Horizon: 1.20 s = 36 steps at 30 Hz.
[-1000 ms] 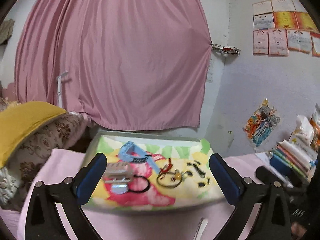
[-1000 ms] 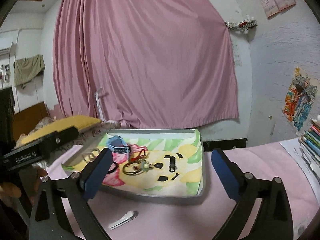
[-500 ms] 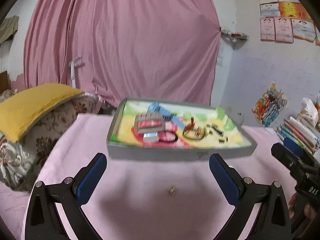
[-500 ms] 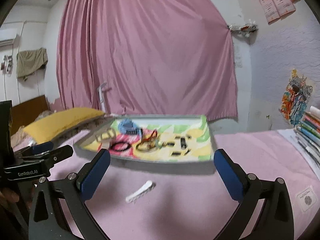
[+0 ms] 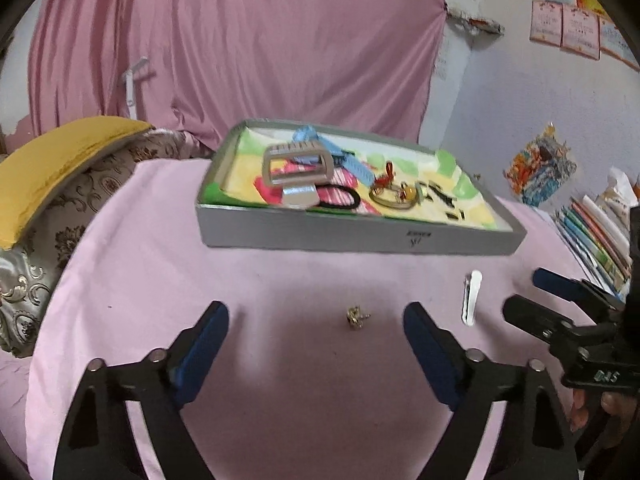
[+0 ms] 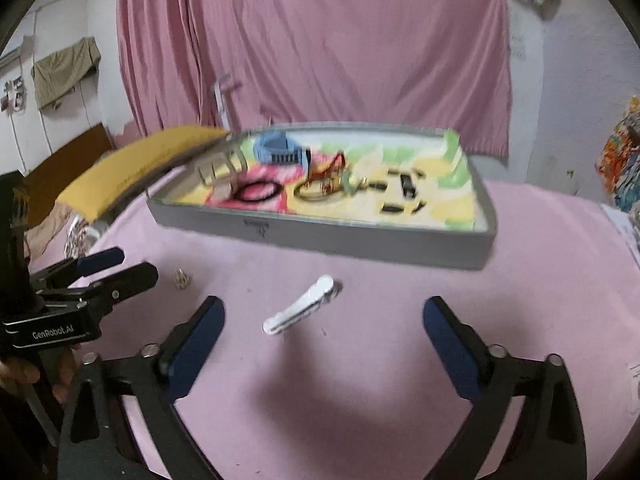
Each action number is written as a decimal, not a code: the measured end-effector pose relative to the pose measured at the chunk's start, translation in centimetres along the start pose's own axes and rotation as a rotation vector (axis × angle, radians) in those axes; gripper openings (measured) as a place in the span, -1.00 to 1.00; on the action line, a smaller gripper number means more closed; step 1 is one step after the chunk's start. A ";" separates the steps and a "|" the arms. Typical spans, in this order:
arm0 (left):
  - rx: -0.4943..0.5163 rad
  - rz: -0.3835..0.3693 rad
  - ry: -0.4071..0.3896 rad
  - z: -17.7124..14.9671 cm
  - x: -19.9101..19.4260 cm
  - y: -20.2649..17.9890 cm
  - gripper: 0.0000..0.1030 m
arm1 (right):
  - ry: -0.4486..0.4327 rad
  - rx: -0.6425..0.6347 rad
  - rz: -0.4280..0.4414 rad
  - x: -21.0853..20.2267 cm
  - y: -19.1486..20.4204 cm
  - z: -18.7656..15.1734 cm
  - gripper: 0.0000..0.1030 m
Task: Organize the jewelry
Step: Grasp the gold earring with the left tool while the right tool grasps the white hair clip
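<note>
On the pink cloth lies a small gold trinket [image 5: 357, 317], just ahead of my left gripper [image 5: 316, 320] and between the lines of its fingers. The jaws are closing and touch nothing. A white hair clip [image 6: 304, 310] lies flat on the cloth in front of my right gripper [image 6: 324, 312]; those jaws are closing too, with nothing pressed. Behind both stands a grey tray [image 5: 352, 236] with a colourful lining. It holds a grey claw clip [image 5: 296, 164], a black hair tie [image 5: 336, 200], a gold bangle [image 5: 396, 196] and several black pins. Each gripper shows in the other's view: right gripper [image 5: 524, 294], left gripper [image 6: 136, 264].
A yellow cushion [image 5: 60, 160] on a patterned pillow [image 5: 48, 240] lies left of the table. Stacked books [image 5: 592, 236] sit at the right edge. A pink curtain [image 5: 240, 40] hangs behind the tray. A hand [image 5: 592, 412] holds the right gripper.
Both grippers have sunk and tilted down toward the cloth. The tray has moved up in both views, the trinket and white clip have come close, and both pairs of jaws stand narrower.
</note>
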<state>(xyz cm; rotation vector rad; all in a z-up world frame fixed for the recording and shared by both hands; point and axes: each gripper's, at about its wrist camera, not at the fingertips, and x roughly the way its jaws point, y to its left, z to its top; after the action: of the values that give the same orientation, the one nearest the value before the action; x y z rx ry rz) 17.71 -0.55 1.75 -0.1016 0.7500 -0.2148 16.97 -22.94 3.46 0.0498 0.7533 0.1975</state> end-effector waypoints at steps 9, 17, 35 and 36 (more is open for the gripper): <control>0.050 -0.061 0.098 0.3 1.7 -1.1 -0.09 | 0.136 -0.019 0.043 2.9 0.6 0.3 0.36; 0.098 -0.073 0.123 0.6 2.1 -2.1 -0.53 | 0.168 -0.095 0.068 3.3 2.4 1.3 -0.05; 0.146 -0.095 0.140 0.5 2.4 -3.0 -0.67 | 0.176 -0.197 0.078 3.1 3.4 1.4 -0.77; 0.151 -0.098 0.140 0.4 2.3 -3.1 -0.67 | 0.175 -0.205 0.079 2.9 3.4 1.2 -0.78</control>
<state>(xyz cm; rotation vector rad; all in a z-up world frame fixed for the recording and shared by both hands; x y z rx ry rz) 19.13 -4.12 1.01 0.0210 0.8662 -0.3737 19.36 -19.00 2.77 -0.1337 0.9026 0.3569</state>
